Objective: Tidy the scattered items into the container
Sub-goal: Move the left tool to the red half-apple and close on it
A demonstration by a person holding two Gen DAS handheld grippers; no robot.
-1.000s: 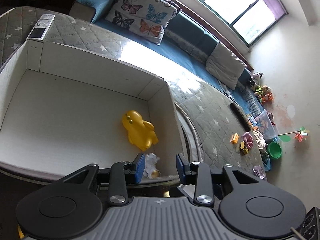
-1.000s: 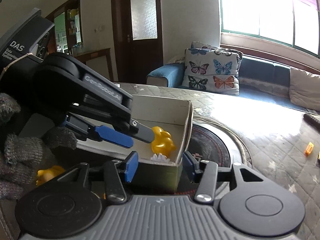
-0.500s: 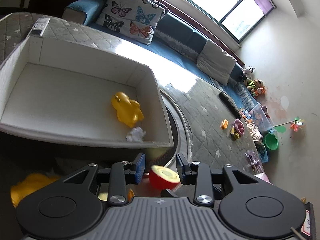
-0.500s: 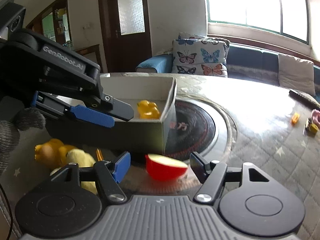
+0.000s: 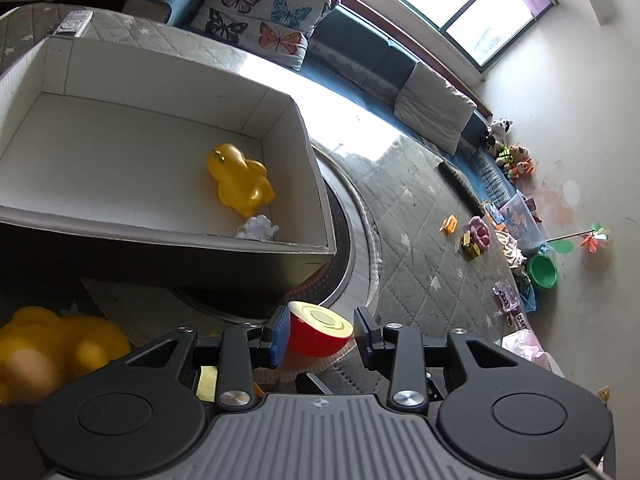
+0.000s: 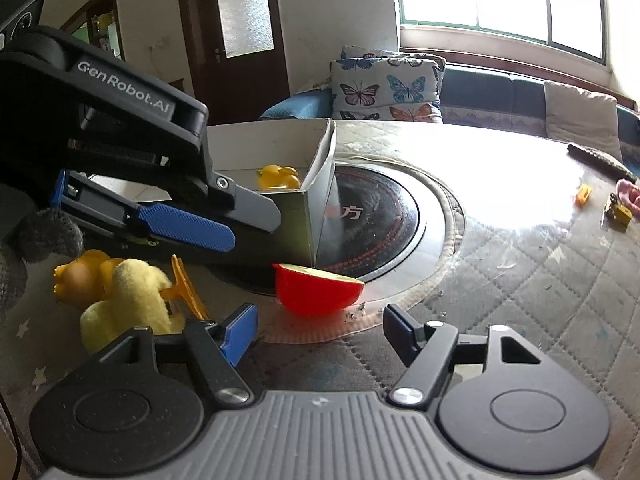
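Note:
A red half apple [image 5: 318,322] lies cut face up on the quilted table, just in front of the white cardboard box [image 5: 316,168]. My left gripper [image 5: 321,338] hangs open with the apple in the gap between its blue pads. From the right wrist view its blue pad [image 6: 184,226] sits above and left of the apple [image 6: 318,290]. My right gripper [image 6: 320,328] is open wide, low over the table, just short of the apple. Inside the box lie a yellow duck [image 5: 240,184] and a small white item [image 5: 258,228].
Yellow plush toys [image 6: 124,296] and an orange clip [image 6: 186,292] lie left of the apple. A round black cooktop [image 6: 372,224] sits under the box corner. Small toys [image 5: 476,236] are scattered far right. A remote [image 5: 74,24] lies behind the box.
Both grippers have drawn back from the box and dropped toward the table. The half apple has come into view between the left fingers. The right jaws have spread wider.

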